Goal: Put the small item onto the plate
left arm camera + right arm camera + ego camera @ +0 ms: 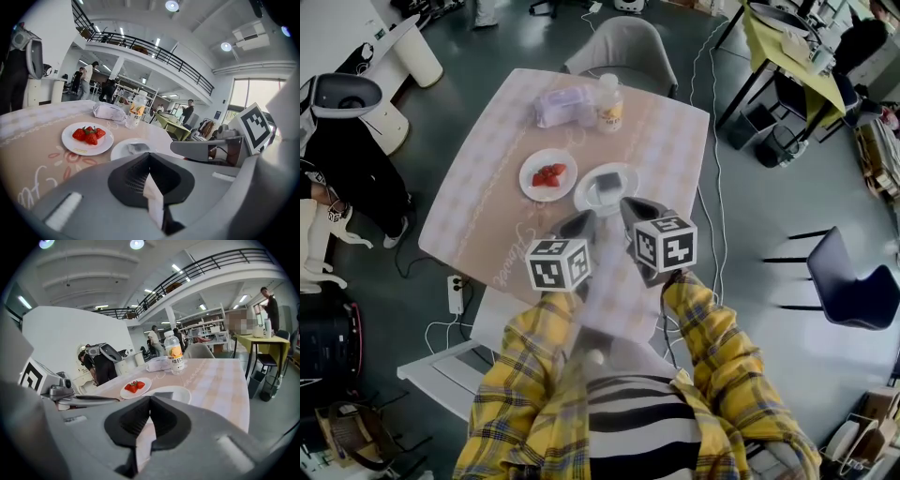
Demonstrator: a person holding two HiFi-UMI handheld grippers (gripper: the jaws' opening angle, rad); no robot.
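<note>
Small item: a little dark flat thing. It lies on a white plate, just past the tips of the right tongs. It does not touch them.
Left tongs: pinched together, with nothing in them. They hover next to the right tongs, over the near edge of the table.
Right tongs: pinched together too, and holding nothing.
Step now: to me the job looks done. The small item is already on its plate, and both tongs hang free of it.
Next move: I guess not much is left. The tongs only need to stay off the plate so they do not bump it or knock the small item off.
Plates: two. One holds the small item, in front of the right tongs. The other plate sits right beside it, past the left tongs and a bit to their left.
Strawberries: a small red heap on the other plate. I count three or four, but they are bunched up, so it is hard to be sure.
Bottle: one. It stands upright, well past both tongs, at the far side of the table.
Soft wrapped pack: one. It lies just left of the bottle.
Small items: one.
Tongs: two, one in each hand.
</note>
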